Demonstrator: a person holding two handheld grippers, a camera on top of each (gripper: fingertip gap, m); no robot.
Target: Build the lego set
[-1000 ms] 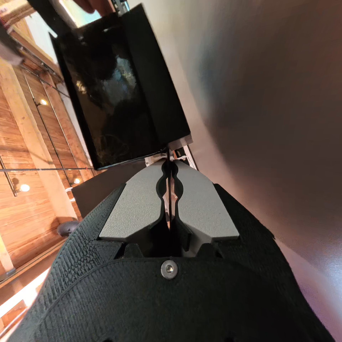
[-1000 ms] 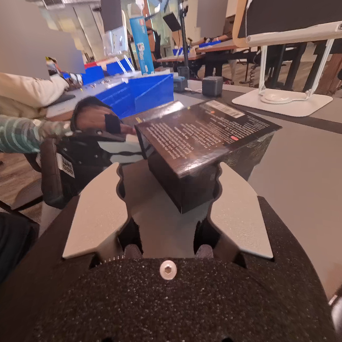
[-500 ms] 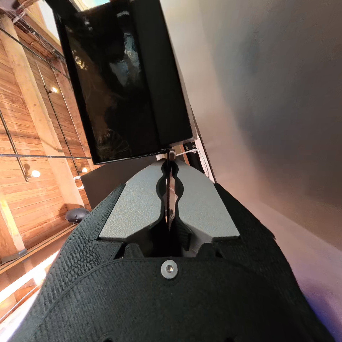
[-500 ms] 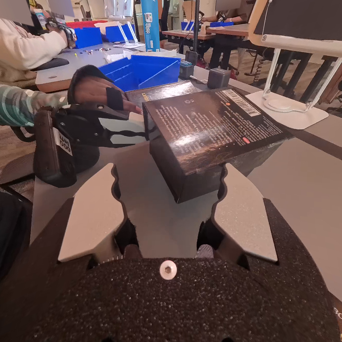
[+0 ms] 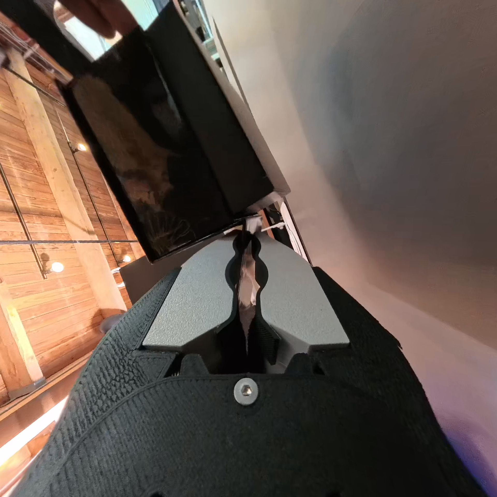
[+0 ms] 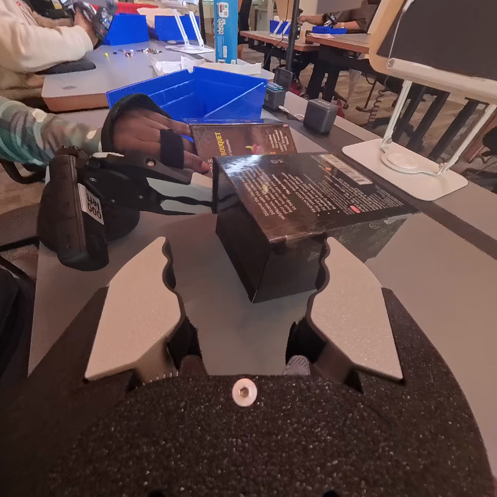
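Left gripper (image 5: 248, 239): rolled sideways, fingers pinching glossy black box (image 6: 309, 215) flap
Right gripper (image 6: 246, 269): level, fingers spread around box's sharp corner

Shared workshop/lab: rows of tables (image 6: 336, 44) w/ blue parts bins (image 6: 204, 91), people (image 6: 35, 45) working, timber ceiling (image 5: 40, 215).

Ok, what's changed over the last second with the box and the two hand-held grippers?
The left hand-held gripper has kept its pinch on the flap and levered the black box's lid further up and open. The right hand-held gripper stays open and empty just short of the box, which remains on the grey table.
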